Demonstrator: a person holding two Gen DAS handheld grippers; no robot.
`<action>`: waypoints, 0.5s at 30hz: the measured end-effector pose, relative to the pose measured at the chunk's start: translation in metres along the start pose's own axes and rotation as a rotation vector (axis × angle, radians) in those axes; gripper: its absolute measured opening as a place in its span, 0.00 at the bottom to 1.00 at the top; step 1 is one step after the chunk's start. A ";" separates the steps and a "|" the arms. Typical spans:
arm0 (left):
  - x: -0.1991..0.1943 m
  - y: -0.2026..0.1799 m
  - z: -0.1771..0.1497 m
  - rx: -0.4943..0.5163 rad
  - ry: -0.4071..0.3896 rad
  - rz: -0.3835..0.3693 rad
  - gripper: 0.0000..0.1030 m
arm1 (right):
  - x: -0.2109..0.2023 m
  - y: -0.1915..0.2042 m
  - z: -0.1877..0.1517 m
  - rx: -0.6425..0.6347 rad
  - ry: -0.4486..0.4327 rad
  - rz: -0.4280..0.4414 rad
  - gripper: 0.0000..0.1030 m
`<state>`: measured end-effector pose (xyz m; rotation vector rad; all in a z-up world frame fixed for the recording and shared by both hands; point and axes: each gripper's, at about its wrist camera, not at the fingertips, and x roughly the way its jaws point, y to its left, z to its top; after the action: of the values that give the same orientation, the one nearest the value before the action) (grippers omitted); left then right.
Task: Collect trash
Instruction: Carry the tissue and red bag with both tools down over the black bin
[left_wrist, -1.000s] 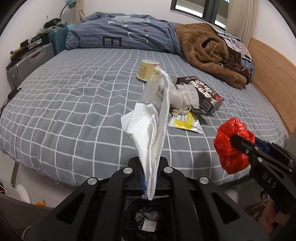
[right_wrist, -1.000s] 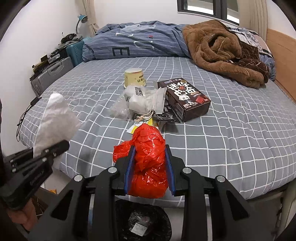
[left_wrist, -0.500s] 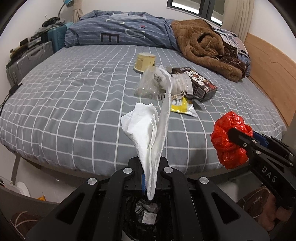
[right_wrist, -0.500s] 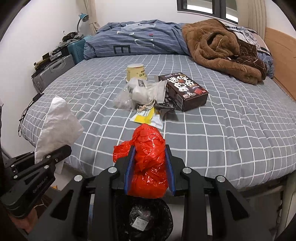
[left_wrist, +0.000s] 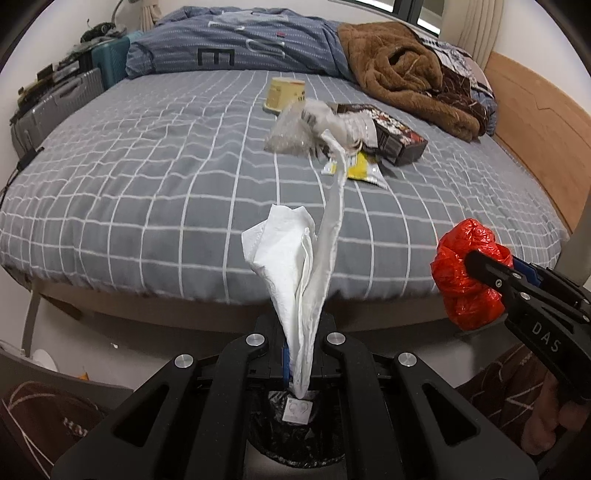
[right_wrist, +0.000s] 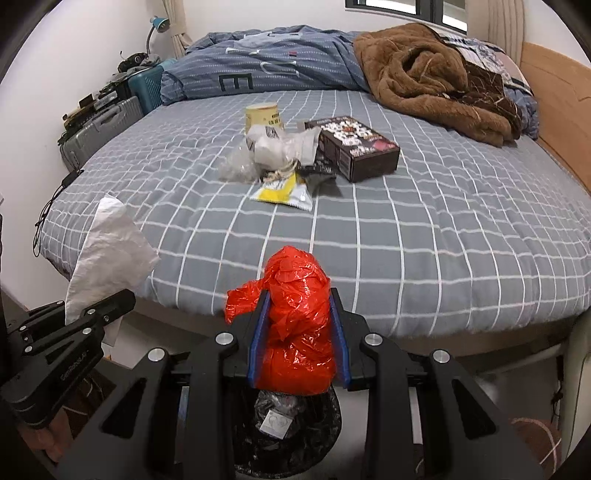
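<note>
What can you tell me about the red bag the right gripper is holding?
The red bag is thin, glossy, crinkled plastic, bunched into an upright lump. The right gripper is shut on it, blue pads pressing both sides; a loose flap sticks out on the left. It hangs off the edge of the bed, just above the black-lined bin. Nothing else touches it.

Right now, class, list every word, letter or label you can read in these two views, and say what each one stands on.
"DAS": white letters on the right gripper, seen from the left wrist view.
"E": large dark letter on the blue duvet.
Left gripper: embossed word on its body, too blurred to read.
Dark box: printed characters, too blurred.
Yellow cup: dark print, too small.
Yellow packet: no legible text.
</note>
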<state>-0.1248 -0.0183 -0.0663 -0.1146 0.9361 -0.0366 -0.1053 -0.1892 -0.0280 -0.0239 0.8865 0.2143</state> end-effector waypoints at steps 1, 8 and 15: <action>0.000 0.000 -0.003 0.002 0.004 0.003 0.03 | 0.000 0.000 -0.002 0.000 0.004 -0.001 0.28; 0.008 0.003 -0.024 0.003 0.036 0.008 0.03 | 0.002 0.005 -0.021 -0.002 0.032 0.005 0.28; 0.023 0.012 -0.044 -0.013 0.096 0.020 0.03 | 0.014 0.006 -0.040 0.006 0.081 0.007 0.28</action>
<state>-0.1474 -0.0116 -0.1119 -0.1163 1.0335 -0.0182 -0.1285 -0.1852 -0.0638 -0.0240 0.9677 0.2180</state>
